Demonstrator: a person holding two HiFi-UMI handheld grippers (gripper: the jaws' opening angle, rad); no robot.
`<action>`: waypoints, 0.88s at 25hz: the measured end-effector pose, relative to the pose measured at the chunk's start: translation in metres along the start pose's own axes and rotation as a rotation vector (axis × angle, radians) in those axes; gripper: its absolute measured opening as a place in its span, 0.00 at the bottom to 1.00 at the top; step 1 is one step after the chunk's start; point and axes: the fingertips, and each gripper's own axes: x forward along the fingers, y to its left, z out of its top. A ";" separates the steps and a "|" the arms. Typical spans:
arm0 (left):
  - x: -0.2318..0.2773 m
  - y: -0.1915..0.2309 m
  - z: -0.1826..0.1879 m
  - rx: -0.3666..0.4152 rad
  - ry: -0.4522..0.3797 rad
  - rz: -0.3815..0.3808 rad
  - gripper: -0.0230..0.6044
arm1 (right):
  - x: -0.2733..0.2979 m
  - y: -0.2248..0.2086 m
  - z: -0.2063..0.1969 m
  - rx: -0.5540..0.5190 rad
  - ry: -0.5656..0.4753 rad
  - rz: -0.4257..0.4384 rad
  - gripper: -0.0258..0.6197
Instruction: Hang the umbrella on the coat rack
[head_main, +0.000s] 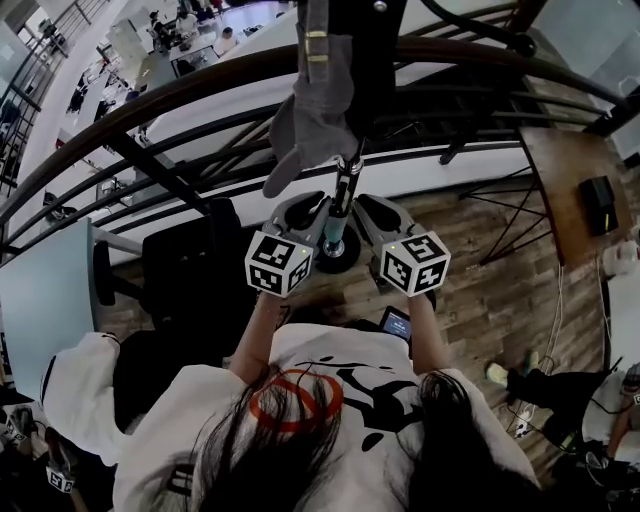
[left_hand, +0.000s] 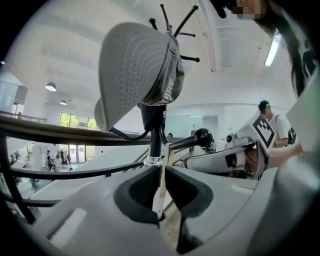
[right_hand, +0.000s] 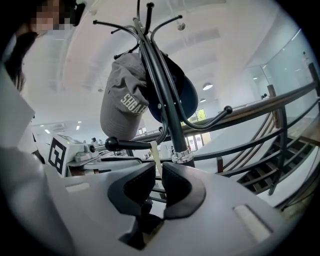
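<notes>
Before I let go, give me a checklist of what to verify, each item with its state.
1. Left gripper shut on the strap: ok, the strap is pinched between its jaws.
2. Right gripper shut on the strap: ok, same pale strip between its jaws.
3. Strap up at the peg: ok, its top meets the peg in both gripper views.
4. Strap looped over the peg: cannot tell, the loop itself does not show.
5. Cap out of the way: ok, it hangs higher on the rack, above the peg.
6. Umbrella hanging free below: cannot tell, no view shows it clearly.
</notes>
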 end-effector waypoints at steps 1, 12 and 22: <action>-0.003 0.000 0.000 -0.026 -0.010 0.007 0.09 | -0.004 -0.001 0.001 0.003 -0.004 -0.002 0.11; -0.035 -0.035 -0.005 -0.122 -0.045 0.070 0.09 | -0.045 0.015 -0.011 -0.018 0.018 0.043 0.05; -0.054 -0.082 0.008 -0.120 -0.102 0.147 0.09 | -0.088 0.031 -0.014 -0.040 0.010 0.137 0.05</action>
